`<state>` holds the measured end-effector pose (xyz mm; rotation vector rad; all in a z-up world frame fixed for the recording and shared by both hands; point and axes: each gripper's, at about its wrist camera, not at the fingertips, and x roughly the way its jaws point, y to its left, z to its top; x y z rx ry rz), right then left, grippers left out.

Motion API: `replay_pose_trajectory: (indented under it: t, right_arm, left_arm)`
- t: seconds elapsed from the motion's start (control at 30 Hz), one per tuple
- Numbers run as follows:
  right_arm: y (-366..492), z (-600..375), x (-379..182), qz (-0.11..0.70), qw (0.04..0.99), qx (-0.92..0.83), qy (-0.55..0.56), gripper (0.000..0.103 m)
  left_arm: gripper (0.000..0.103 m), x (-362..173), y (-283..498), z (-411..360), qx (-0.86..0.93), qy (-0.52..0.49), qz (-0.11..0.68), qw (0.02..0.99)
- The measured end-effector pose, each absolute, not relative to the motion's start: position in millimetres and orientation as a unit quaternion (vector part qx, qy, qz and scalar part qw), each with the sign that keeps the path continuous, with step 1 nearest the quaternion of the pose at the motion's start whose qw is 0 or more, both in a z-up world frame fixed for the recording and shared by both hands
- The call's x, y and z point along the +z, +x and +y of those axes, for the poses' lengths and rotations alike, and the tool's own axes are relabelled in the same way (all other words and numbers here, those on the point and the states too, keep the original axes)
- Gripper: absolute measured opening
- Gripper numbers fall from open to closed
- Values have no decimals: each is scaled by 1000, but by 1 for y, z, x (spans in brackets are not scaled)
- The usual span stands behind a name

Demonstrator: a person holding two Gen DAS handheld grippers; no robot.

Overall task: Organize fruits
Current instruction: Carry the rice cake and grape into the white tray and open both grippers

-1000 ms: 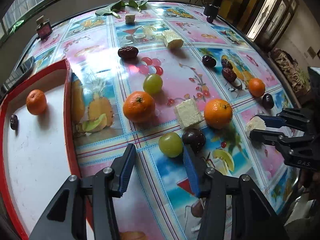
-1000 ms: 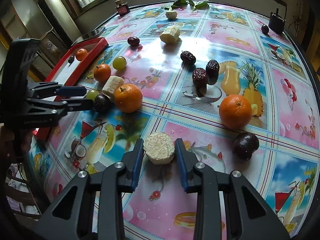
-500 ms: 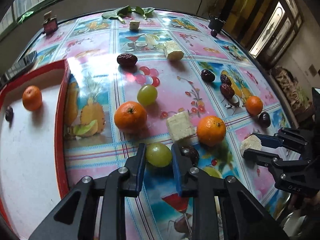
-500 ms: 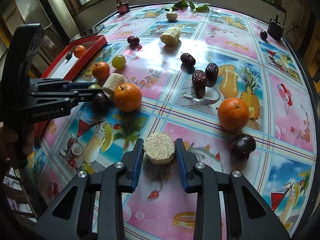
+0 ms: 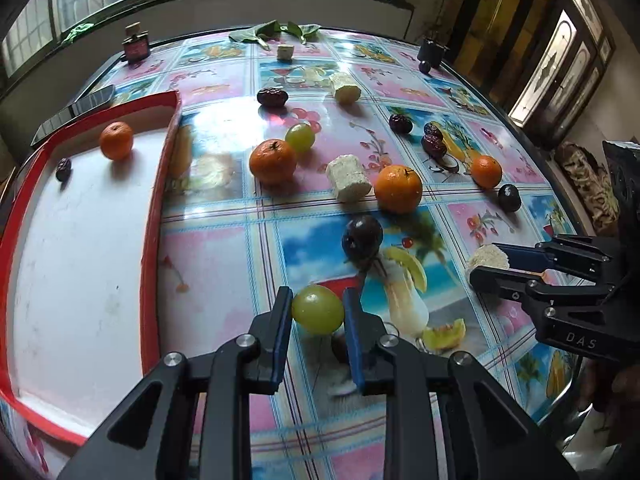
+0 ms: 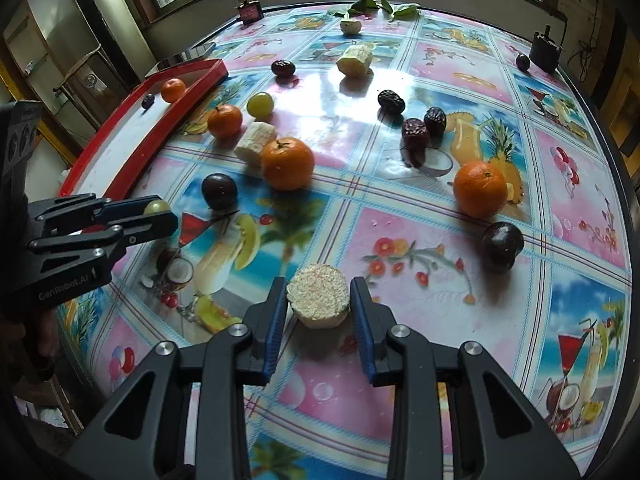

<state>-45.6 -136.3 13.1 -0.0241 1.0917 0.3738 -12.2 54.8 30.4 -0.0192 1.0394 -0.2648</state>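
Green grape [image 5: 318, 309], round with no evident long axis, sits pinched between the blue pads of the left gripper [image 5: 317, 312] at lower centre of the left wrist view, just above the tablecloth [image 5: 224, 264]. A dark plum [image 5: 362, 237] lies just above it in the frame; the red tray [image 5: 150, 216], holding a small orange [image 5: 116, 140], fills the left. The right gripper [image 6: 319, 300] clamps a pale cut cylinder [image 6: 318, 300], flat end up, lower centre.
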Motion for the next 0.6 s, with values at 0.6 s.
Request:
replay_pose_trajectory:
  t: [0.6]
  right_arm:
    - [-38, -61, 43, 505, 839, 197, -44, 34]
  left_arm:
    - [25, 65, -22, 97, -113, -35, 457, 882]
